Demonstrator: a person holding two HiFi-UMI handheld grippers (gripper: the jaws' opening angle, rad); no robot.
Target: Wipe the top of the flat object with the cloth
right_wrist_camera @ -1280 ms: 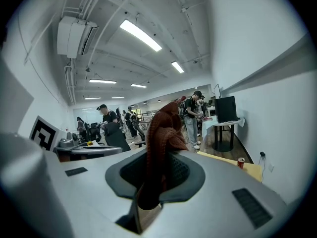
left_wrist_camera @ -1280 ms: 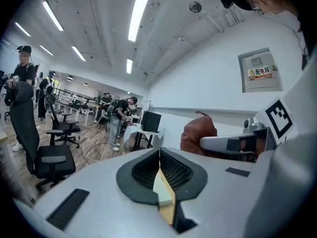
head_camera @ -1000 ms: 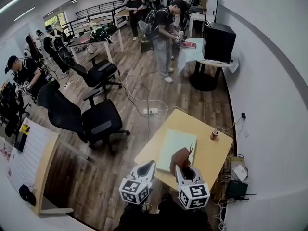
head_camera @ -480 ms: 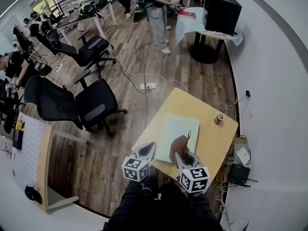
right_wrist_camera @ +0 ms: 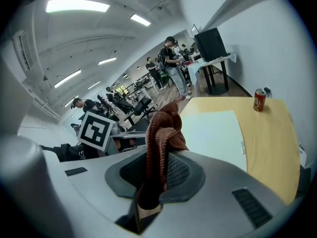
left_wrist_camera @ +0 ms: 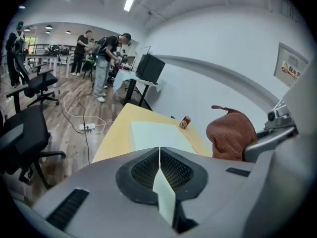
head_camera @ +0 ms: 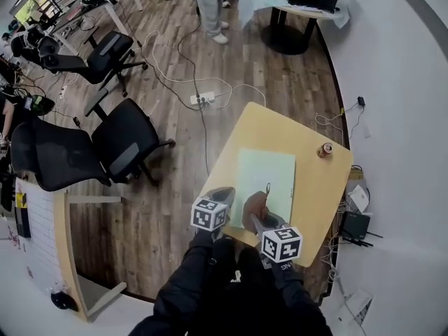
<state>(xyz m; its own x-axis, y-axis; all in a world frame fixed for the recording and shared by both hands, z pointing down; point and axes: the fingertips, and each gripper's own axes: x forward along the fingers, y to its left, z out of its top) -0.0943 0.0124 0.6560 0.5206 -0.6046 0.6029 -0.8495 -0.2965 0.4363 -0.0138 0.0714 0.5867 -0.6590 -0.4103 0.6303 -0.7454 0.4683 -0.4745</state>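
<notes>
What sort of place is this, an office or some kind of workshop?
Probably an open-plan office or lab: black swivel chairs, a power strip lying on the wood floor, and people standing at work further back.

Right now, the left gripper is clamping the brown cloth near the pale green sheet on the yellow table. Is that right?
Not quite: the right gripper clamps the brown cloth, as the right gripper view shows. The left gripper is shut on nothing. The cloth is indeed near the pale green sheet on the yellow table.
</notes>
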